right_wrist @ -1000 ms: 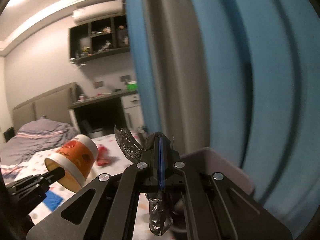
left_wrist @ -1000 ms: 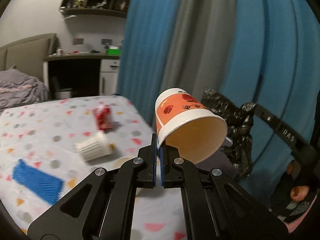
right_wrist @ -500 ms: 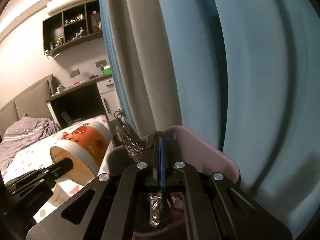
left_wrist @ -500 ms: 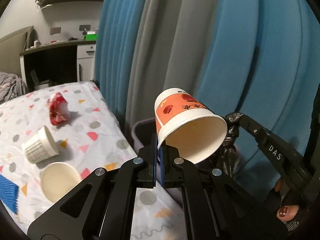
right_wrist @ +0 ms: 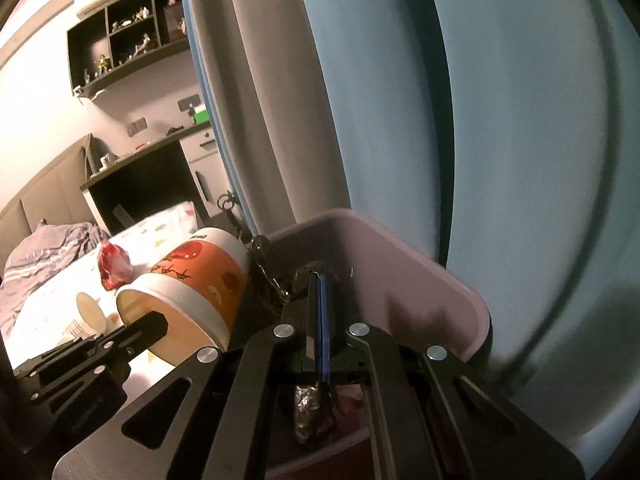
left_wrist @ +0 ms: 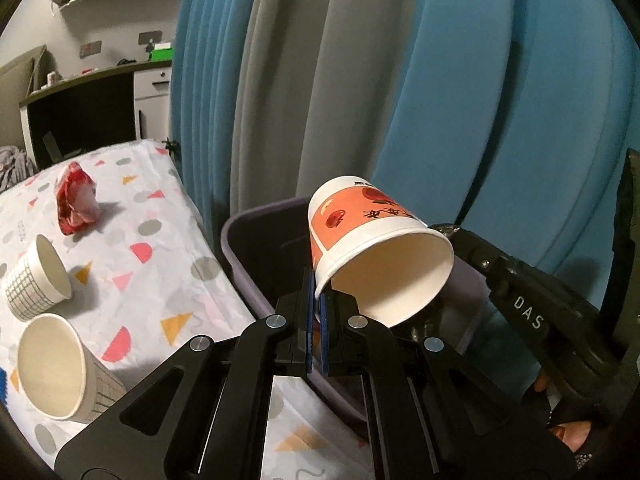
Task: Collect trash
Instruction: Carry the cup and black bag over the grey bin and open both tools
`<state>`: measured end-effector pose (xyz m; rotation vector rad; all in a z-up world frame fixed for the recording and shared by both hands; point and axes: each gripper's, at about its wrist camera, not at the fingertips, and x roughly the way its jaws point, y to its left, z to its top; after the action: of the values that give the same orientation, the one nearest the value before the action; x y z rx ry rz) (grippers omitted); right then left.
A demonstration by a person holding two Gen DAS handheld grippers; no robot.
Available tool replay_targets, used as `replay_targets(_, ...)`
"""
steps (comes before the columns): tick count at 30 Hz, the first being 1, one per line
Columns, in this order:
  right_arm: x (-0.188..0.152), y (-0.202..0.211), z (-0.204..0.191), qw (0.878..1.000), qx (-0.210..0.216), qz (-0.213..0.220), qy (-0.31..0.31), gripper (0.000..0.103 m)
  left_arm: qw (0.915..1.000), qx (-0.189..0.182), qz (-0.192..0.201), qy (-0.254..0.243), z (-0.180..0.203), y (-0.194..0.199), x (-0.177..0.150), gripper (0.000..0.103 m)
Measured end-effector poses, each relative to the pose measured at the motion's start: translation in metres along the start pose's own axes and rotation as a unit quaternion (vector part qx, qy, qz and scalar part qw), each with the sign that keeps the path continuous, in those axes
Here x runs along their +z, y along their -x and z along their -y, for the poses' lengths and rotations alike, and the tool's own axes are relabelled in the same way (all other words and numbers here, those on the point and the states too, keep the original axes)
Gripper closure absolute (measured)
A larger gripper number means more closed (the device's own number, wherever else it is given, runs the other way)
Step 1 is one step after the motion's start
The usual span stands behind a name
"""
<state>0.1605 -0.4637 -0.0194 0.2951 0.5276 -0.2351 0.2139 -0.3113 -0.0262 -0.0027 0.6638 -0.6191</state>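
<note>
Bin's mostly blocked from here

The cup (left_wrist: 376, 240) covers the bin (left_wrist: 256, 240) inside, and whatever crinkly thing the right gripper (right_wrist: 320, 280) pinches is too dark to identify.

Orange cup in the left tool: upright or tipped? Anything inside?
Tipped. The orange cup lies nearly on its side over the bin, its mouth facing the camera, and the visible inside looks empty. The left tool pinches its rim.

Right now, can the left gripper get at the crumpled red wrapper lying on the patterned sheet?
Probably not yet: the left gripper is shut on the orange paper cup over the bin. The crumpled red wrapper lies uncovered, so the way looks free afterwards.
</note>
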Motion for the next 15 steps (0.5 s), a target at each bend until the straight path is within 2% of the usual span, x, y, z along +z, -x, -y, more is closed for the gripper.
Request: replay_targets(15, -0.009, -0.006, 0.027, 0.999, -0.011, -0.037, -0.018, 0.101, 0.9990, -0.016, -0.040, -0.008, 0.008, -0.027, -0.015, 0.101)
